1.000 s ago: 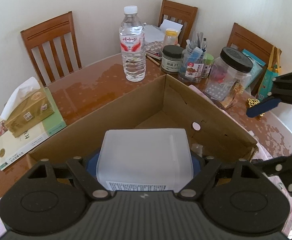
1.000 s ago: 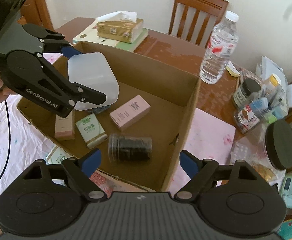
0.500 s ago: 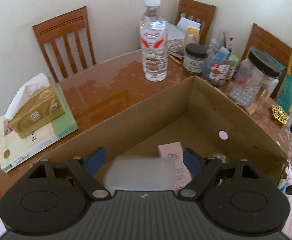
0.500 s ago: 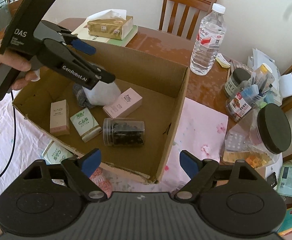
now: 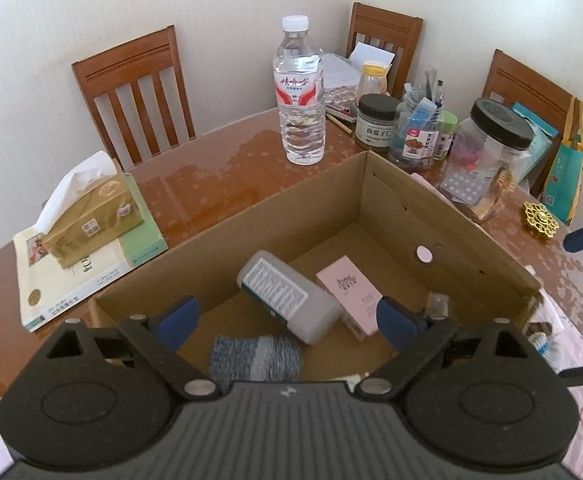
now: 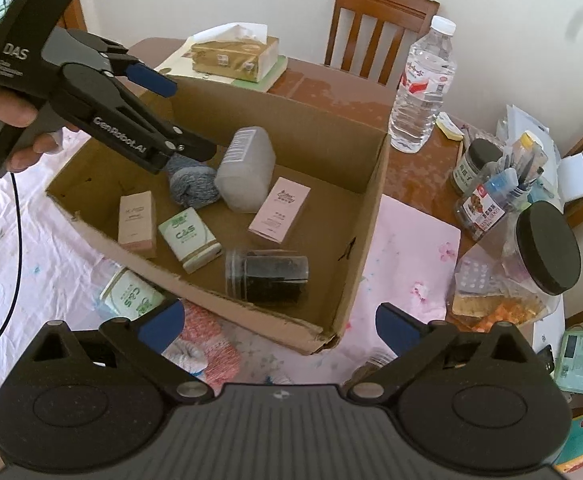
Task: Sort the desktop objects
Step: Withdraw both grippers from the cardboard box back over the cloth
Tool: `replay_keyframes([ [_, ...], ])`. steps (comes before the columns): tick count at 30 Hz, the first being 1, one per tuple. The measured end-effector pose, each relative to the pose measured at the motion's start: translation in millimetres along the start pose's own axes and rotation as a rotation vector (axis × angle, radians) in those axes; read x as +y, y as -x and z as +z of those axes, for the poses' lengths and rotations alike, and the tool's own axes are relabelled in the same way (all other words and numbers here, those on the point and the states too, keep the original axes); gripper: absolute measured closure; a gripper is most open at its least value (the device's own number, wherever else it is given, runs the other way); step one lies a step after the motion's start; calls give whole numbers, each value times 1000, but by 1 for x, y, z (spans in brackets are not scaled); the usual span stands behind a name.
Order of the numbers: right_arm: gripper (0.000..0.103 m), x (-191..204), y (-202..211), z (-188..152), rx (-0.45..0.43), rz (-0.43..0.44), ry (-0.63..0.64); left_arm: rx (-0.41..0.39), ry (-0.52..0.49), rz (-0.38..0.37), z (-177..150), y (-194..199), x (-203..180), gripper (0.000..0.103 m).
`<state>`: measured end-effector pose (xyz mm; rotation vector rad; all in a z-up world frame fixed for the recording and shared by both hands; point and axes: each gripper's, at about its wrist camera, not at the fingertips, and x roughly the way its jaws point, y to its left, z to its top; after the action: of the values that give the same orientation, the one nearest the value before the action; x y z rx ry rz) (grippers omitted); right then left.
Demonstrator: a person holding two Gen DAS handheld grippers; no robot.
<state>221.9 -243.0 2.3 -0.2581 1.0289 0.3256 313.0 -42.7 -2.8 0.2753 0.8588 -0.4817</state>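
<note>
Now we log the left gripper (image 5: 287,318) with fingers spread apart and nothing between them; one second ago it was clamped on the translucent white container (image 6: 246,169), half a second ago the container was dropping out as a blur.

Item one: the container, lying on its side inside the cardboard box (image 6: 333,140), centre of the right wrist frame, label end toward the back wall. It touches the grey-blue yarn ball (image 6: 193,184) on its left and sits just beside the pink carton (image 6: 280,211) on its right.

Item two: box contents unchanged since the earlier frames – a beige carton (image 6: 137,220), a green and white C&S box (image 6: 191,239) and a dark jar on its side (image 6: 267,276) along the near wall.

Item three: a second C&S box (image 6: 130,298) outside the box, on the pink cloth (image 6: 407,264), lower left.

Item four: the right gripper (image 6: 277,322), fingers wide apart and empty as before, near the bottom of its frame over the cloth.

Item five: water bottle (image 5: 300,94) and tissue box (image 5: 91,216) standing on the wooden table (image 5: 219,176) behind the box.
</note>
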Motion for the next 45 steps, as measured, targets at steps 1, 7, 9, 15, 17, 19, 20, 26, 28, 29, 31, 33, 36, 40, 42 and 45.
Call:
replay_keyframes([
  [1, 0, 1, 1, -1, -5, 3, 2, -2, 1, 8, -2, 4, -1, 7],
  [7, 0, 4, 13, -13, -53, 41, 16, -13, 18, 74, -20, 32, -17, 4],
  [9, 0, 5, 19, -19, -83, 55, 20, -17, 18, 80, -28, 41, -23, 4],
  [15, 0, 7, 30, -37, -116, 84, 33, -9, 42, 62, -52, 58, -40, 4],
  [17, 0, 7, 33, -42, -124, 90, 40, 15, 59, 63, -58, 59, -45, 4],
  [19, 0, 8, 36, -47, -135, 93, 49, 38, 69, 56, -63, 60, -51, 4],
  [20, 0, 9, 38, -49, -140, 92, 54, 43, 77, 54, -66, 62, -53, 4],
  [26, 0, 12, 41, -66, -145, 123, 92, 51, 106, 68, -86, 69, -71, 4],
  [28, 0, 15, 41, -72, -143, 124, 112, 50, 112, 80, -93, 72, -76, 4],
  [29, 0, 16, 41, -74, -142, 125, 120, 52, 120, 86, -96, 73, -79, 4],
  [31, 0, 17, 41, -80, -140, 132, 121, 58, 135, 93, -102, 74, -83, 4],
  [33, 0, 17, 40, -86, -136, 143, 120, 63, 149, 105, -108, 75, -86, 4],
  [36, 0, 19, 38, -95, -131, 118, 119, 69, 173, 121, -117, 76, -91, 4],
  [40, 0, 17, 34, -108, -119, 115, 95, 74, 200, 134, -129, 77, -97, 4],
  [42, 0, 16, 31, -114, -107, 114, 80, 78, 215, 142, -135, 77, -101, 4],
  [45, 0, 16, 29, -122, -101, 106, 65, 83, 219, 136, -142, 76, -107, 4],
])
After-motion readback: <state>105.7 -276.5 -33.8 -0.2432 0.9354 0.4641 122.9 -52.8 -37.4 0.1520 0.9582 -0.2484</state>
